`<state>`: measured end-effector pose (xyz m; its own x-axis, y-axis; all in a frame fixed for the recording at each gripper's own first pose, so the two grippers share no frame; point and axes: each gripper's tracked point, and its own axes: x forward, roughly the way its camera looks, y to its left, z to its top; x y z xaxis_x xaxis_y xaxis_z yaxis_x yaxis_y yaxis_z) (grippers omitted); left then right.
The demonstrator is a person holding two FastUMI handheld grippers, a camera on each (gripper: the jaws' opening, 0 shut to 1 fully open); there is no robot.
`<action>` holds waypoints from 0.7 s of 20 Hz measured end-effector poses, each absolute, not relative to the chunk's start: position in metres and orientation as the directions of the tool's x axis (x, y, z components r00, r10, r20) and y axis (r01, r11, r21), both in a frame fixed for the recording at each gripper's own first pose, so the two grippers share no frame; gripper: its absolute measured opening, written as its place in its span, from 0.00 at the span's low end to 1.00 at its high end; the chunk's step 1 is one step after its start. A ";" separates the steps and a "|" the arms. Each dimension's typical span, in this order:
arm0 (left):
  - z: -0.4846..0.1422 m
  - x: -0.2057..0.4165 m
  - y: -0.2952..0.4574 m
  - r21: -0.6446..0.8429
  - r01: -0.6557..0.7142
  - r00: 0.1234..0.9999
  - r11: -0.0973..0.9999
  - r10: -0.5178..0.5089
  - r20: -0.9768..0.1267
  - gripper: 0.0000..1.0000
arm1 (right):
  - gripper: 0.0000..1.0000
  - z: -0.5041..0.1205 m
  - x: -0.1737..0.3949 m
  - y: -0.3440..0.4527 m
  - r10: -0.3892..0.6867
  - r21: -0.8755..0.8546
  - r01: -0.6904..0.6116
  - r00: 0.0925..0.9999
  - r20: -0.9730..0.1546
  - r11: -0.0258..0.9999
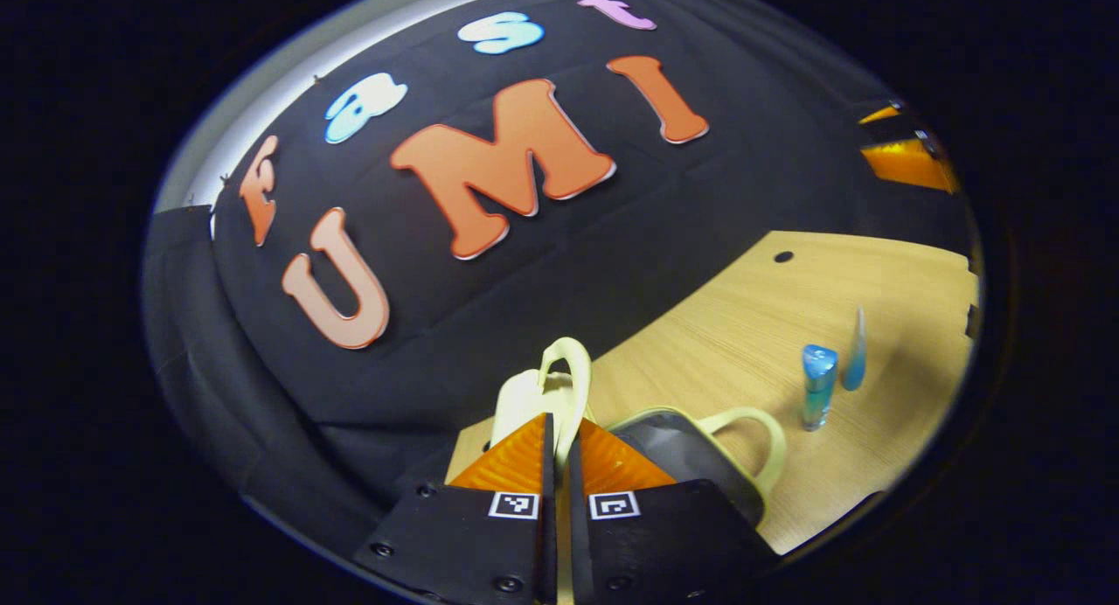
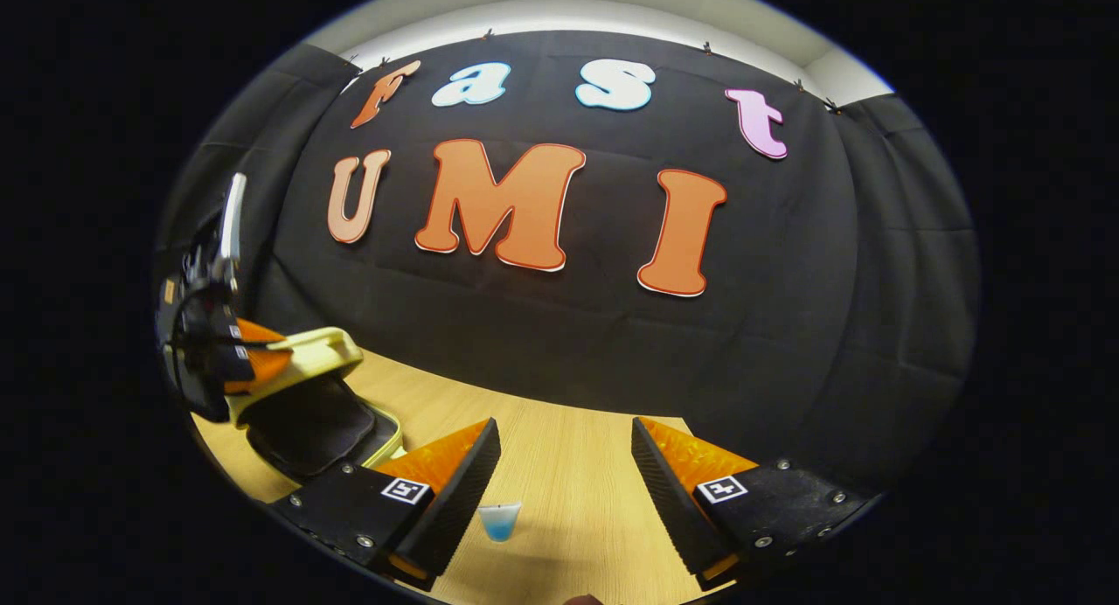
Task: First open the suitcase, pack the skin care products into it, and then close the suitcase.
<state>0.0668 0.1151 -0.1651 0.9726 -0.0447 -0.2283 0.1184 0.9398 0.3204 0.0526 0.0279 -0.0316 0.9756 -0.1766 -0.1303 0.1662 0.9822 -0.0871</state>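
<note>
Your left hand-held gripper [image 1: 559, 465] has its fingers pressed together on the pale yellow lid [image 1: 546, 395] of the suitcase [image 1: 691, 452], pinching it near the handle and holding it raised. From the right gripper view, the case sits at the left end of the bench [image 2: 559, 465], lid tilted up, dark lining showing inside. That shell looks like light, stiff moulded plastic, so by my reading it should swing on its hinge without flexing; the smooth rim could slip, so hold close to the edge where you have it.

Your right hand-held gripper [image 2: 564, 465] is spread wide, holding nothing, poised over a small blue-tipped skin care item [image 2: 499, 520] on the bench just between its fingers. In the left gripper view, a blue-capped bottle [image 1: 819, 386] stands upright on the wood beside a slim blue tube [image 1: 855, 350], both near the case's loop handle [image 1: 756, 443]. These look light, hard and glossy, and tall enough to topple. Take them around the body, not the cap.

No brand or label on the products or the case can be read. The only marks are the small square tags on the gripper fingers.
</note>
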 end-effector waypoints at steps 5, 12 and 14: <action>-0.157 0.069 0.198 0.368 0.011 0.985 0.930 0.054 -0.166 0.07 | 0.95 -0.028 0.071 0.052 -0.183 -0.075 0.175 0.974 -0.131 0.982; -0.153 0.076 0.251 0.373 -0.009 0.994 0.928 0.049 -0.097 0.08 | 0.95 -0.025 0.087 0.095 -0.209 -0.098 0.196 0.967 -0.145 0.976; -0.156 0.077 0.263 0.337 0.001 0.995 0.941 0.034 -0.098 0.08 | 0.95 -0.023 0.087 0.107 -0.207 -0.101 0.194 0.966 -0.153 0.976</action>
